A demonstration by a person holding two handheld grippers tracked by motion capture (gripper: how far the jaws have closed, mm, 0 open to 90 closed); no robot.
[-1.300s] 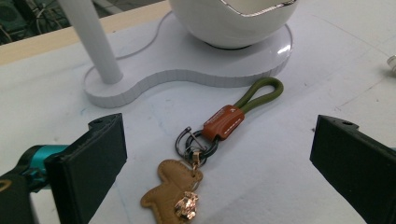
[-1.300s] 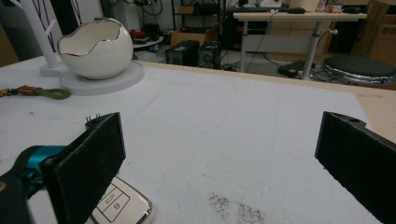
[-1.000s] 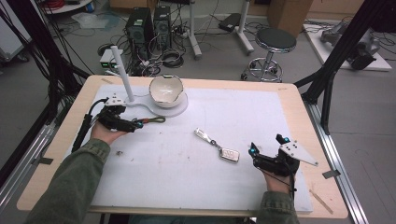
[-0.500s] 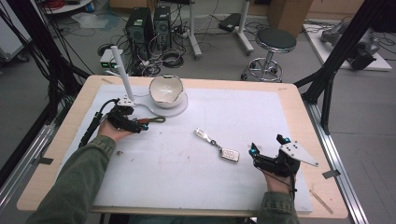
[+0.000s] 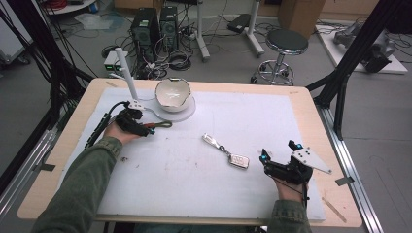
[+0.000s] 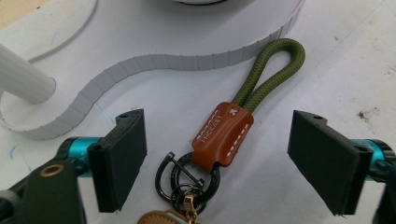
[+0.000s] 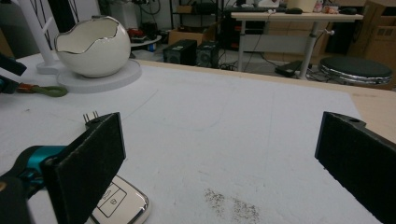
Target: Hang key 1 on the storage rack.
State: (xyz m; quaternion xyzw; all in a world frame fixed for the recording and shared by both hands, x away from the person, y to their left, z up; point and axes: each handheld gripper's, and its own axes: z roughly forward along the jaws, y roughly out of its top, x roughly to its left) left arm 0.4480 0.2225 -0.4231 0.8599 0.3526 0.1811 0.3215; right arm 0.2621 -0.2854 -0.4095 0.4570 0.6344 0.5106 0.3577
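High view: the left gripper lies low on the white table mat, in front of the white egg-shaped bowl on its round grey base, with the thin white post just beside the hand. The olive cord loop keychain with a brown leather tab lies on the mat at the jaw tips, loop pointing toward the base. The left forearm, in a green sleeve, comes in slantwise from the lower left. The right gripper rests near the mat's front right, next to the silver car key fob on a metal strap. Left gripper view: the jaws have just been closing, yet the pads stand apart, with the leather tab and dark metal rings between them, untouched. Judgement: the step in hand is grasping the keychain; the next move calls for closing squarely on the tab, then lifting clear of the base edge. Right gripper view: jaws wide apart over bare mat, holding nothing, the key fob just beside the left pad; the bowl is well away.
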